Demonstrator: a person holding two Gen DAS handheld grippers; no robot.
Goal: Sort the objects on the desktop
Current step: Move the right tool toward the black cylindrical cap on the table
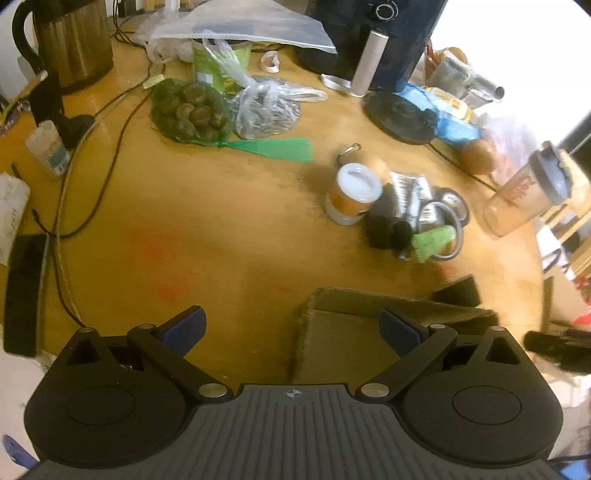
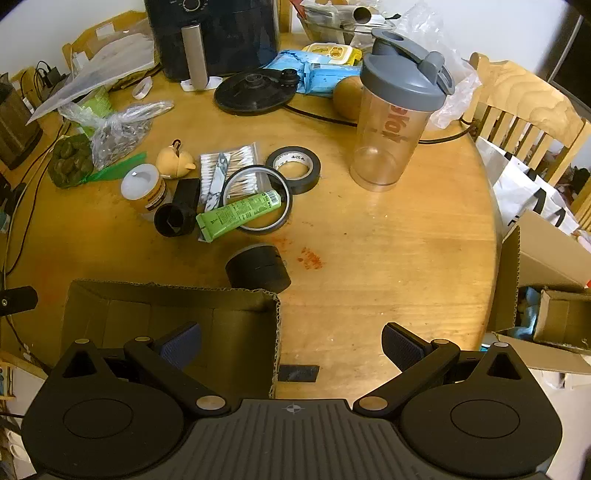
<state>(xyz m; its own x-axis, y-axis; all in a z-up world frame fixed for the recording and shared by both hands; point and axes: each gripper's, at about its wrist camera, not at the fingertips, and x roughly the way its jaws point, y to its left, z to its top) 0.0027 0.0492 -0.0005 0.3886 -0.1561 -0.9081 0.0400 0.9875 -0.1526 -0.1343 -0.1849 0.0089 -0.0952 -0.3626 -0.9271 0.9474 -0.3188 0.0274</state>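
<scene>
A round wooden table holds a pile of small objects: a green tube, a black tape roll, a thin ring, a cotton swab pack, a white-lidded jar, a black cylinder and a yellow keychain figure. A black round puck sits beside an open cardboard box. My right gripper is open and empty above the box's right edge. My left gripper is open and empty, near the box. The jar and tube lie ahead right.
A clear shaker bottle stands at right. An air fryer, kettle base, blue packs and bags crowd the back. A kettle, net of round items and cables lie left. A chair and boxes stand off the right edge.
</scene>
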